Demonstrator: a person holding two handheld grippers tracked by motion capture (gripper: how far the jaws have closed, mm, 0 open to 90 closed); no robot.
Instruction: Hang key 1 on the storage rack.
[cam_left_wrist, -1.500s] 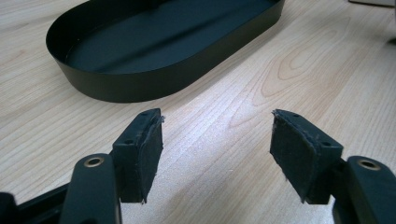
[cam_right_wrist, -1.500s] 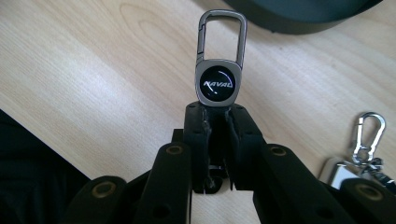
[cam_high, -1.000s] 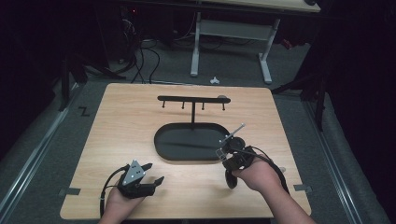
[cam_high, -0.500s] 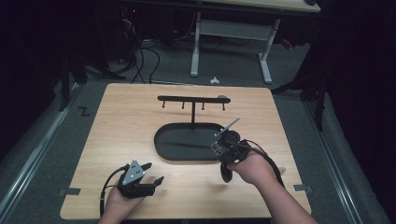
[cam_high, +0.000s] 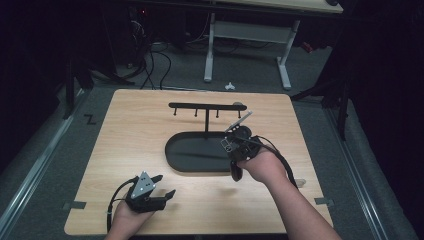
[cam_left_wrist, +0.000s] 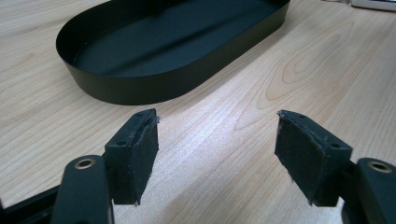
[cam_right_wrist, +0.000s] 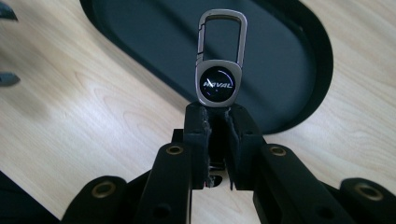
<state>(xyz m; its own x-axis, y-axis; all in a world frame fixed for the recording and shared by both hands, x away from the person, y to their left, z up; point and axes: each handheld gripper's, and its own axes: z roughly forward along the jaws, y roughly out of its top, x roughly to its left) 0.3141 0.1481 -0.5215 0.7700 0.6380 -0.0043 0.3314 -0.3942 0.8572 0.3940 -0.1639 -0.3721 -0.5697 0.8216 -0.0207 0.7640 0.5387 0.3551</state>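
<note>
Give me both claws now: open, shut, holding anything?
Left claw: open, nothing between its pads, low over the table.
Right claw: shut on the metal key clip, above the black tray.

Sitting on the counter (cam_high: 130, 125) are one black oval tray (cam_high: 190, 155) and one hook rack (cam_high: 205, 106) at twelve o'clock; one keychain (cam_right_wrist: 219, 79) and two tools, left tool (cam_high: 160, 186) and right tool (cam_high: 235, 135), are showing.

Left gripper (cam_high: 159, 186) rests low at 7 o'clock, held in the left hand (cam_high: 131, 216), jaws standing wide apart with nothing between the pads (cam_left_wrist: 140, 156). Right gripper (cam_high: 238, 131) sits raised at about 3 o'clock of centre, right hand (cam_high: 260, 165) wrapped around it, forearm entering from 5 o'clock, jaws nearly together.
</note>
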